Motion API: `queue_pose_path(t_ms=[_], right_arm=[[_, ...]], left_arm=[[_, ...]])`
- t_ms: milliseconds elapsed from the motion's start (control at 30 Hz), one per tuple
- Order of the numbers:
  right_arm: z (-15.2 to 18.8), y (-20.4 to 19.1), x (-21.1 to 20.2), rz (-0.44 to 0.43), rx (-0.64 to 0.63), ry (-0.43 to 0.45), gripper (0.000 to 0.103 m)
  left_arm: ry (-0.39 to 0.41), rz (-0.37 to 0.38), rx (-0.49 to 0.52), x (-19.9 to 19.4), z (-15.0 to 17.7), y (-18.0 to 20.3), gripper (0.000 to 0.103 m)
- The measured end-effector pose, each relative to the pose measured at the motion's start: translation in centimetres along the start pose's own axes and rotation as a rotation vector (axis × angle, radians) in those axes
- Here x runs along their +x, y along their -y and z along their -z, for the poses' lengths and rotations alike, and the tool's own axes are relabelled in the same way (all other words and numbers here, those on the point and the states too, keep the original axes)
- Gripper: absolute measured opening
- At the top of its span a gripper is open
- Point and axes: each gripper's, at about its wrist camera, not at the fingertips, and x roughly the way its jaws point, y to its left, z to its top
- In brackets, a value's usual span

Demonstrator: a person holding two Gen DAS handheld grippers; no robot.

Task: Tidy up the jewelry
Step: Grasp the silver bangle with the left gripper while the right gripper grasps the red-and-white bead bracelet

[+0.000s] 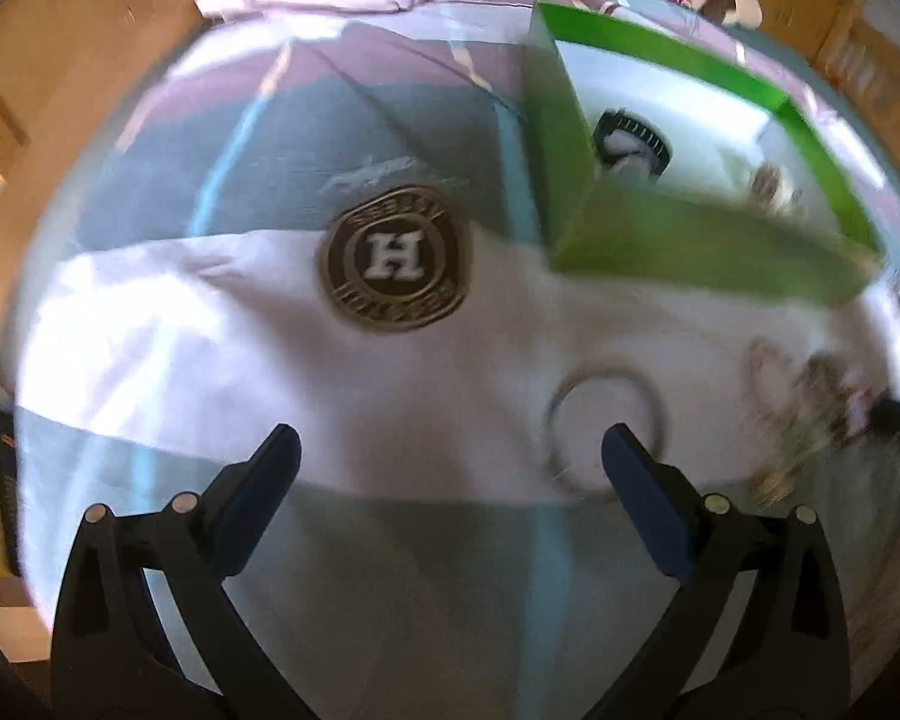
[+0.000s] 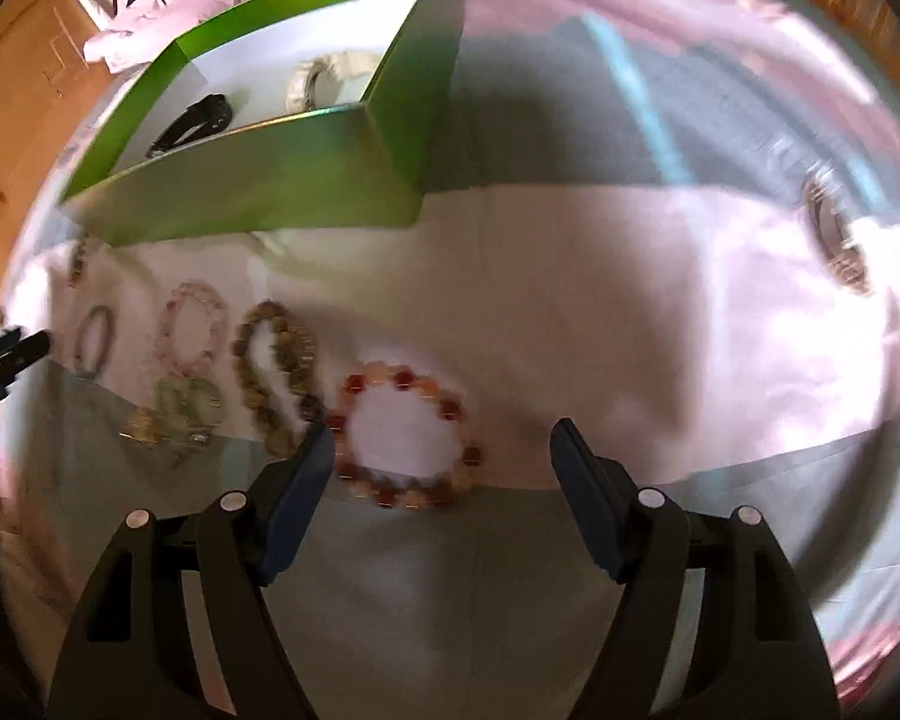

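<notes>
Only right view shows red bead bracelet (image 2: 405, 438) between spread right gripper (image 2: 444, 456); left gripper (image 1: 450, 456) spread, empty, green box (image 1: 678, 240) beyond.

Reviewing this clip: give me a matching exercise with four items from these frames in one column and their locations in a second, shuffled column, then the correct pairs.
Items:
1. black bracelet
2. red and orange bead bracelet
3. H emblem
4. thin ring bangle

Locations:
A. printed on the bedspread
B. inside the green box
C. on the white cloth between the right gripper fingers
D. on the white cloth by the left gripper's finger

Pairs: 1-B, 2-C, 3-A, 4-D
</notes>
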Motion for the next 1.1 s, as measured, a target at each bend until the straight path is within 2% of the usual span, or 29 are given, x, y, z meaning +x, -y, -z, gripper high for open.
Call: queue_pose_path(t_ms=[67,133,200,267,333,400,467,533,567,667,767,833,967,1100], right_arm=[[-0.8,0.5,0.4,-0.065,0.059,-0.046,0.075],[-1.6,0.8,0.3,-0.093,0.081,-0.074,0.075],[-1.9,0.8,-0.1,-0.084,0.077,-0.074,0.075],[-2.1,1.0,-0.2,-0.049,0.053,-0.083,0.073],[-2.3,1.2,0.3,-0.028,0.028,-0.113,0.066],[-2.7,1.6,0.9,-0.018,0.020,-0.139,0.061],[-2.9,1.9,1.3,-0.022,0.027,-0.153,0.058],[-3.0,2.0,1.3,-0.027,0.033,-0.148,0.056],[-3.0,1.9,1.4,-0.021,0.031,-0.147,0.054],[-2.9,1.5,1.6,-0.010,0.003,-0.146,0.053],[-2.8,1.2,1.6,-0.020,0.007,-0.144,0.046],[-2.7,0.9,1.5,-0.024,0.004,-0.145,0.044],[-2.1,-0.3,1.8,-0.024,-0.030,-0.152,0.042],[-2.0,-1.2,2.1,-0.027,-0.028,-0.150,0.042]], left_arm=[[-0.013,0.056,0.021,-0.5,-1.6,0.7,0.101],[-0.016,0.036,0.078,-0.9,-2.6,1.9,0.101],[-0.029,0.018,0.130,-0.7,-3.0,3.3,0.100],[-0.067,0.011,0.186,0.3,-2.7,4.2,0.094],[-0.105,-0.007,0.215,1.3,-2.5,4.6,0.080],[-0.137,-0.007,0.219,2.1,-2.5,4.7,0.078],[-0.164,-0.004,0.209,2.9,-2.8,4.2,0.072],[-0.190,0.005,0.194,3.8,-3.2,3.7,0.056],[-0.202,0.013,0.180,4.2,-3.4,3.5,0.052],[-0.230,0.070,0.146,4.8,-3.5,2.9,0.050],[-0.214,0.044,0.195,4.4,-3.3,3.5,0.048],[-0.199,0.042,0.224,3.8,-3.0,4.1,0.043],[-0.188,0.056,0.271,2.9,-2.5,5.1,0.041],[-0.232,0.047,0.279,4.1,-2.2,5.6,0.029]])
